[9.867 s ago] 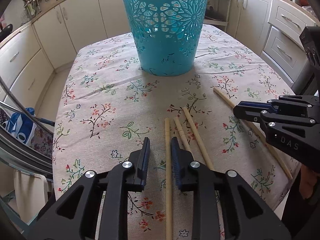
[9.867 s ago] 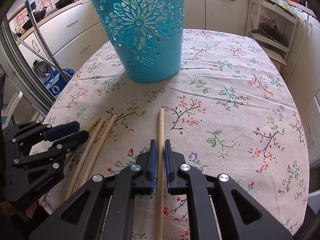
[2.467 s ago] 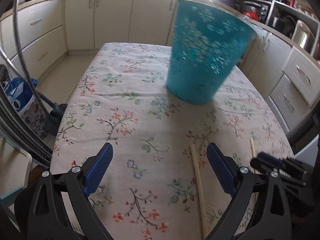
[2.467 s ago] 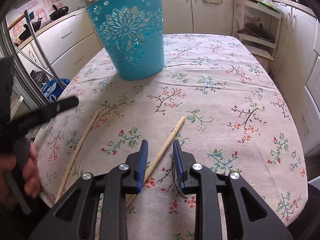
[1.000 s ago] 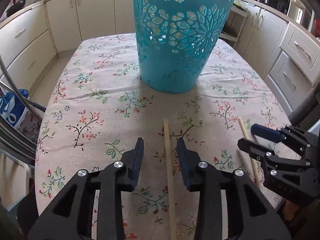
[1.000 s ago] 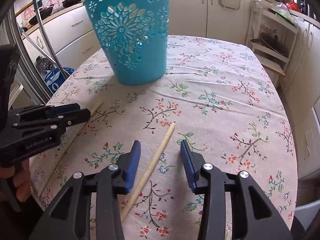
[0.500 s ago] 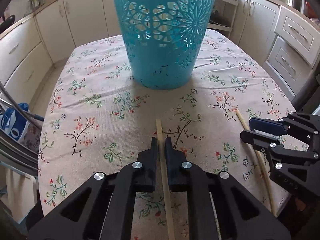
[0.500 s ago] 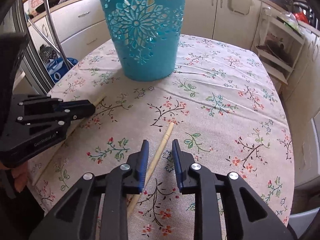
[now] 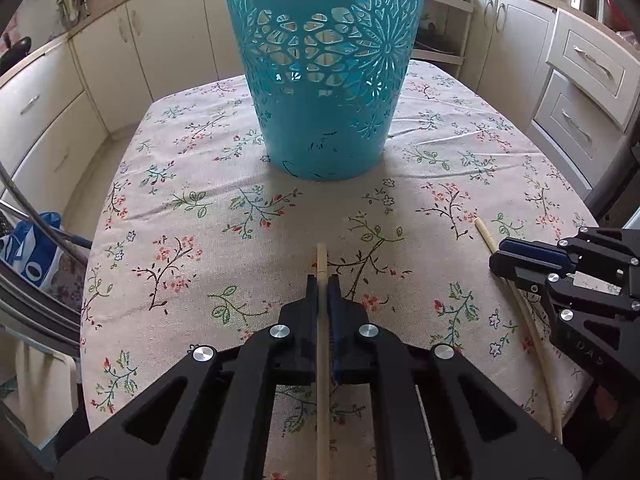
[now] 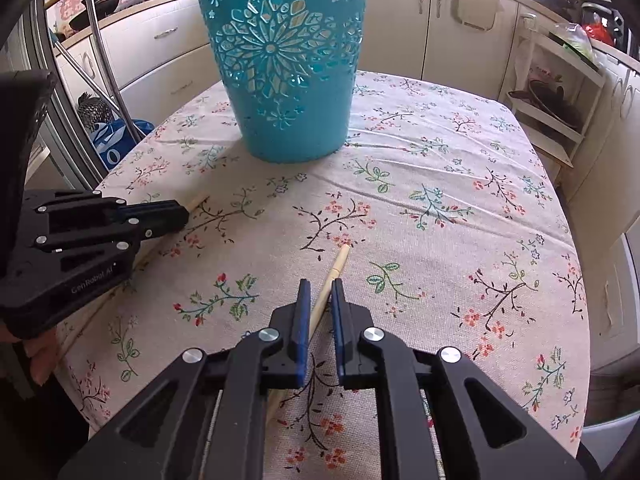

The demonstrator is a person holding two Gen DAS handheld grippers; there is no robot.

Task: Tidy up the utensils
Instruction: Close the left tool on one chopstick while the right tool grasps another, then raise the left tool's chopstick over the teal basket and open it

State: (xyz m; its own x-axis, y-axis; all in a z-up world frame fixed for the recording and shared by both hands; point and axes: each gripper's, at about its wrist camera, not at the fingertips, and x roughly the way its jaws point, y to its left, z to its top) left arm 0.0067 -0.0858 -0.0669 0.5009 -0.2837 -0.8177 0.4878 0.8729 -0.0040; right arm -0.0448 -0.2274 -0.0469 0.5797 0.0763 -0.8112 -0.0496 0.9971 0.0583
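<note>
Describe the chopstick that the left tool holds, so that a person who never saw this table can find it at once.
Start at the blue cut-out basket on the floral tablecloth; two pale wooden chopsticks lie in front of it. The wanted chopstick is the left one, pointing toward the basket and clamped in the shut left tool. The other chopstick lies slanted between the fingers of the right tool, which have not closed on it.

Soft daylight fills both views, brightest at the upper right of the right wrist view. The bin (image 9: 324, 68) casts a faint shadow toward the camera on the tablecloth (image 9: 200, 208). Fisheye bending curves the cabinets (image 10: 400, 16); black vignette fills the corners. Focus is sharp.
</note>
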